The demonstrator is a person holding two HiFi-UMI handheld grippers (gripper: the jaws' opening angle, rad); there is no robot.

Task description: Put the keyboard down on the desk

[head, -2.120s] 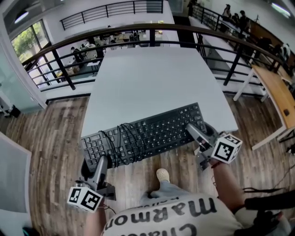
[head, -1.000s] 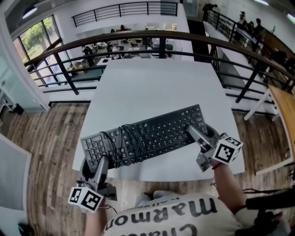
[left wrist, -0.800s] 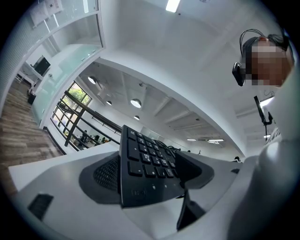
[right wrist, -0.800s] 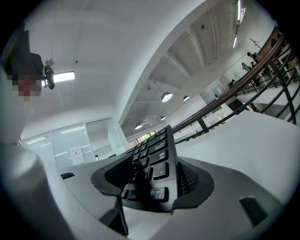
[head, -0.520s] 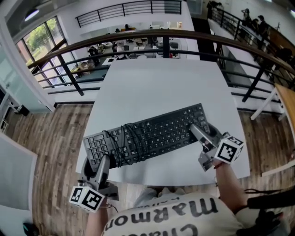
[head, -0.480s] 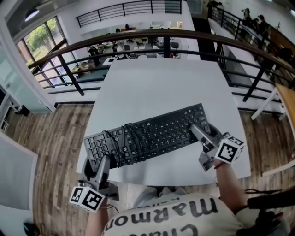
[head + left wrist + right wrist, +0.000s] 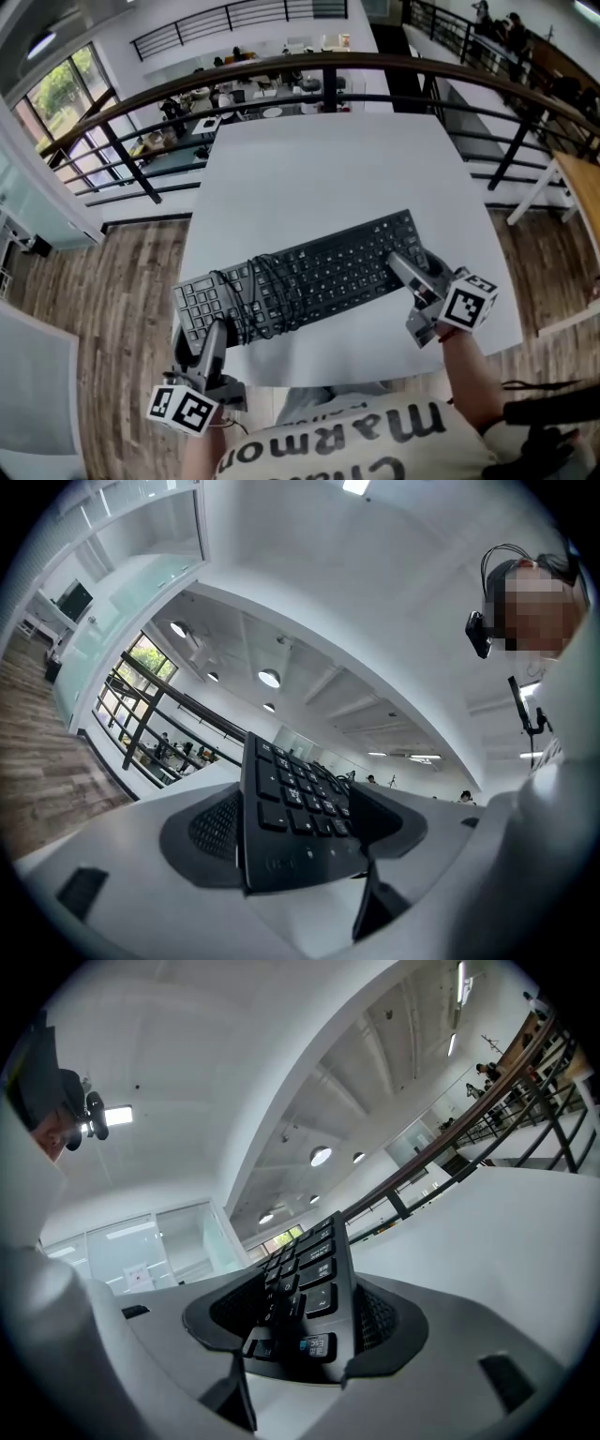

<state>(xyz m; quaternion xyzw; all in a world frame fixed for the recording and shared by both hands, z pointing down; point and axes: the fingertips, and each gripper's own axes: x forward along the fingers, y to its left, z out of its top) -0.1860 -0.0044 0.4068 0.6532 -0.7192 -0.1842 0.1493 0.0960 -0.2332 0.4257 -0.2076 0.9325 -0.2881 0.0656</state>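
A black keyboard (image 7: pixel 319 272) with its cable (image 7: pixel 258 292) wound round the middle lies slantwise over the near part of the white desk (image 7: pixel 319 169). My left gripper (image 7: pixel 202 330) is shut on its left end, by the number pad. My right gripper (image 7: pixel 411 270) is shut on its right end. In the left gripper view the keyboard (image 7: pixel 295 803) stands edge-on between the jaws of the left gripper (image 7: pixel 300 850). The right gripper view shows the keyboard's other end (image 7: pixel 309 1293) clamped in the right gripper (image 7: pixel 305 1340). Whether the keyboard touches the desk I cannot tell.
A dark railing (image 7: pixel 281 70) runs behind the desk's far edge, with an open hall below it. Wooden floor (image 7: pixel 103 300) lies to the left and right of the desk. A wooden table (image 7: pixel 581 187) stands at the far right. The person's body is close to the desk's near edge.
Since the earliest frame the keyboard has come from over the desk's near edge and floor to fully over the desk. In the last second both grippers kept their hold and place.
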